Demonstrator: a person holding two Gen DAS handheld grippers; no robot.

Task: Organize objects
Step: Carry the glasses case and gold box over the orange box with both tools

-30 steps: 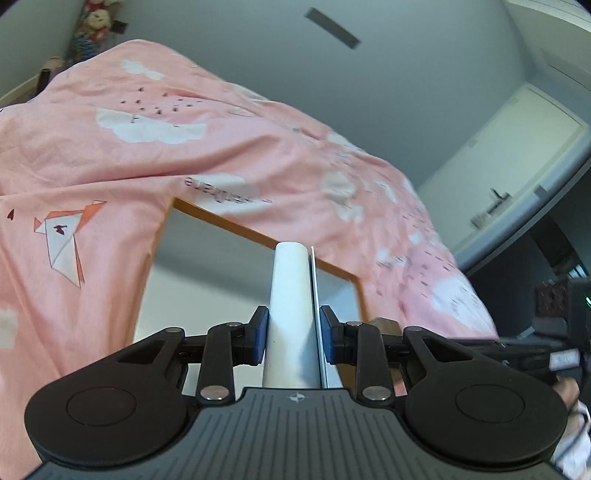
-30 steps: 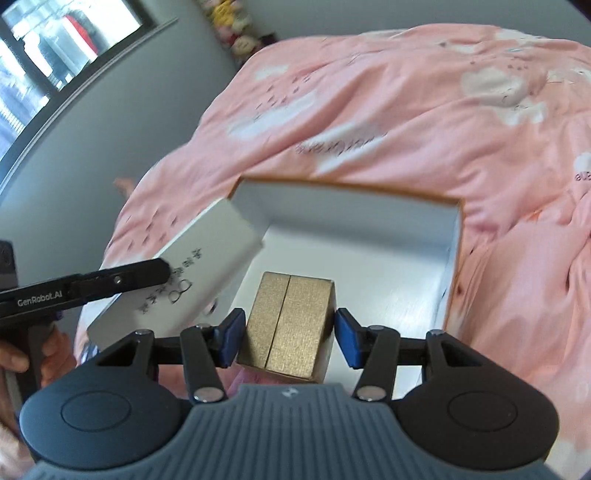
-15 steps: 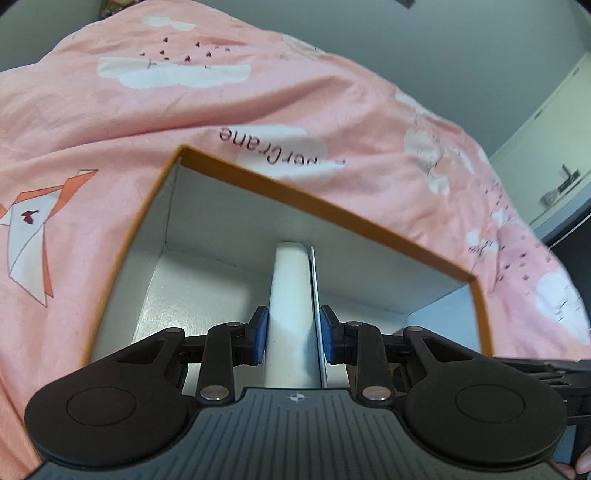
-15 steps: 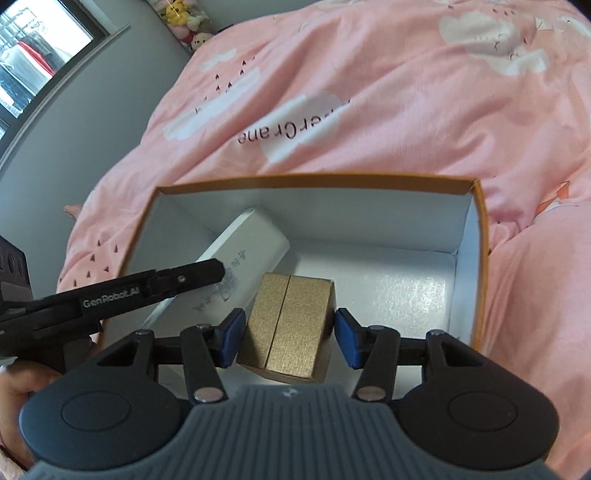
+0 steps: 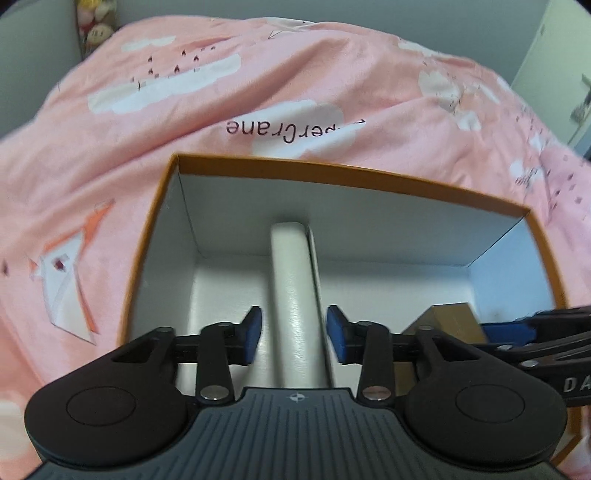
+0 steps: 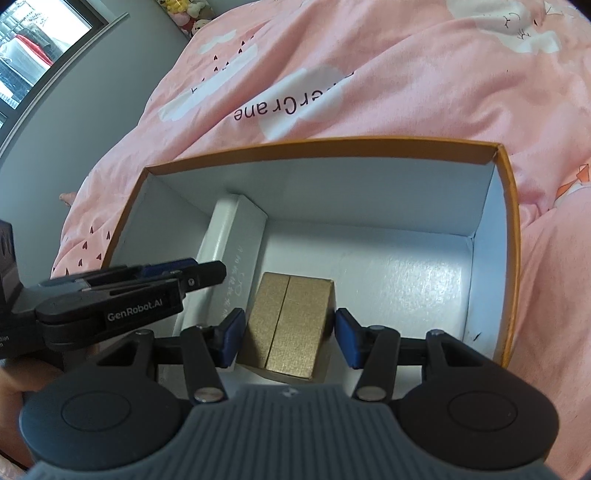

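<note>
Where the left gripper (image 5: pixel 294 334) reaches down into the box, its jaws are opening, and the blue pads stand a little away from both sides of the white box (image 5: pixel 291 295) between them — they no longer press on it. This long white box lies on its narrow side inside the orange box (image 5: pixel 332 173), near the left wall as the right wrist view shows it (image 6: pixel 236 258), with faint grey lettering along its face.

Just beside it, the right gripper (image 6: pixel 289 338) has the gold box (image 6: pixel 288 325) between its jaws. The pad on one side touches the carton, the other pad looks a hair apart, so I cannot tell for sure if the grasp is firm. The gold box is tilted, with its lower edge close to the white floor of the orange box; whether it rests there is not clear.

The orange box has white inner walls and an orange rim, and it sits on a bed under a pink duvet (image 6: pixel 424 74) printed with white clouds, small dark marks, an origami crane and the letters "erCrane".

Further away, grey walls — a window (image 6: pixel 33 48) at the upper left in the right wrist view, some plush toys (image 6: pixel 188 11) at the far end of the bed, and a pale door (image 5: pixel 554 74) at the right in the left wrist view.
</note>
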